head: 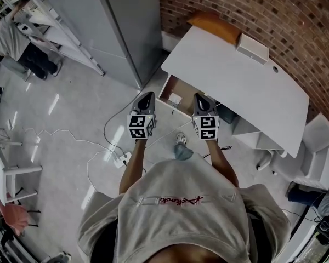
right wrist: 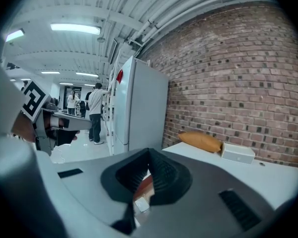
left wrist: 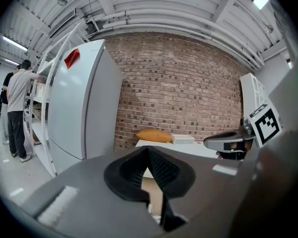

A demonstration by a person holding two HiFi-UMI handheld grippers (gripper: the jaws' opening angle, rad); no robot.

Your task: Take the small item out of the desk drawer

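Both tongs are pinched closed with nothing in them, left tongs (head: 146,99) and right tongs (head: 202,101) held side by side above the open drawer (head: 182,87) under the bench (head: 236,75), small white item (head: 175,98) lying inside.

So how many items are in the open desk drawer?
1: a small white item on the floor of the drawer. Its inner end sits under the desk, so more may be hidden.
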